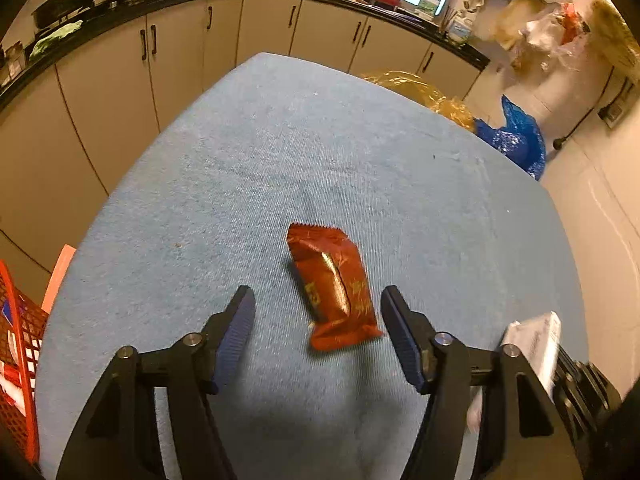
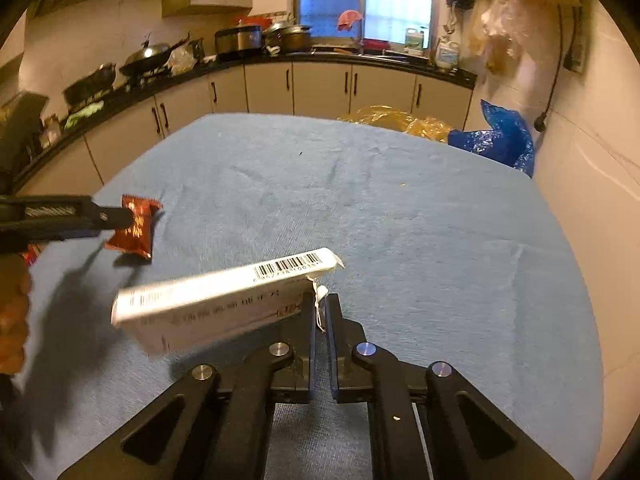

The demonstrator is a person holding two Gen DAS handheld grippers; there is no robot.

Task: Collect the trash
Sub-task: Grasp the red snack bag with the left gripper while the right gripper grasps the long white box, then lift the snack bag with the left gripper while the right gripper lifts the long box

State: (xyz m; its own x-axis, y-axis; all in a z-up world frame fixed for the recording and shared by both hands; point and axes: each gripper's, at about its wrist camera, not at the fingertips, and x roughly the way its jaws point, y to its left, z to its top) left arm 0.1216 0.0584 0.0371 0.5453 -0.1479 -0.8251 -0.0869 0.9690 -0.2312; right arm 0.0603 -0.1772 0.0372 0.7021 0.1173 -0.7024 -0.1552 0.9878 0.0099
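A red snack wrapper (image 1: 334, 288) lies on the blue cloth-covered table (image 1: 280, 152). My left gripper (image 1: 318, 304) is open, its fingers on either side of the wrapper's near end, not touching it. In the right wrist view the wrapper (image 2: 136, 229) lies at the left, partly behind the left gripper's fingers (image 2: 104, 216). My right gripper (image 2: 320, 308) is shut on the flap end of a white cardboard box (image 2: 216, 300) with a barcode and holds it above the table. The box also shows at the lower right of the left wrist view (image 1: 536, 344).
A red mesh basket (image 1: 18, 344) stands at the table's left edge. A yellow plastic bag (image 1: 424, 92) and a blue plastic bag (image 1: 516, 136) sit beyond the far right edge. Kitchen cabinets (image 1: 176, 52) and a counter with pans run behind.
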